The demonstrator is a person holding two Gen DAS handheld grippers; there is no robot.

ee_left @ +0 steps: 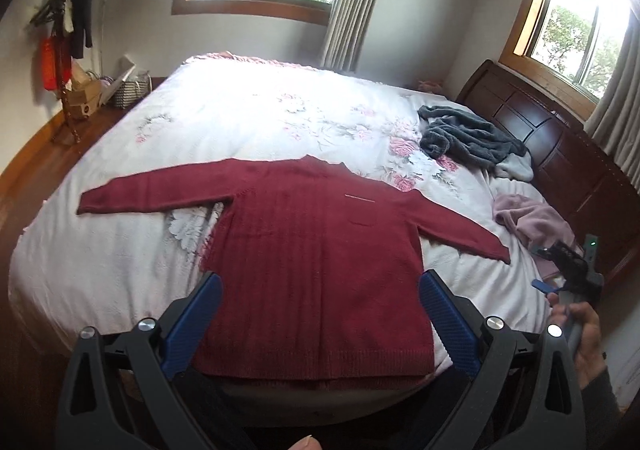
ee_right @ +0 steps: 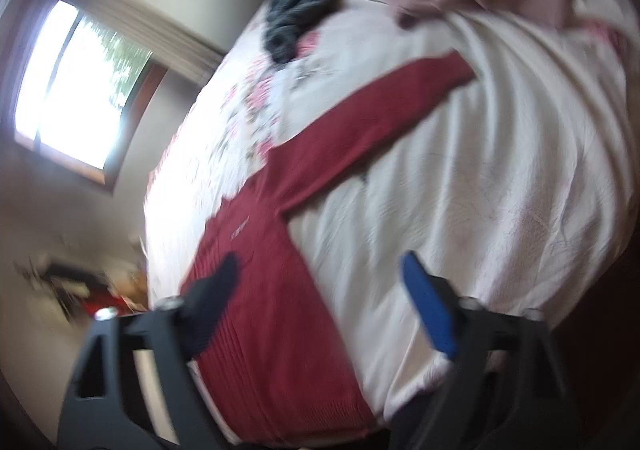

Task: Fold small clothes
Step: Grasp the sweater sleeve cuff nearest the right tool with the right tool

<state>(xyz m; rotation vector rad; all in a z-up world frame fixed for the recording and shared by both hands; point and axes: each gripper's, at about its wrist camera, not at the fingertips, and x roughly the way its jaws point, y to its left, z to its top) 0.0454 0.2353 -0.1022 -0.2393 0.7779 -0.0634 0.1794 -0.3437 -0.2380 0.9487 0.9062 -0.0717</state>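
- Dark red knitted long-sleeved sweater [ee_left: 316, 262] lies flat on the bed with the white floral quilt [ee_left: 240, 117], both sleeves spread sideways, hem at the near edge.
- Left gripper [ee_left: 320, 290]: fingers [ee_left: 200, 314] spread wide, above the hem, one either side of the body; holding nothing.
- Right gripper [ee_right: 320, 274]: fingers [ee_right: 428, 310] spread, empty; view blurred. One finger over the sweater body, the other over bare quilt.
- Grey fleece garment [ee_left: 468, 137] and pink garment [ee_left: 528, 221] lie crumpled near the dark wooden headboard [ee_left: 560, 141].
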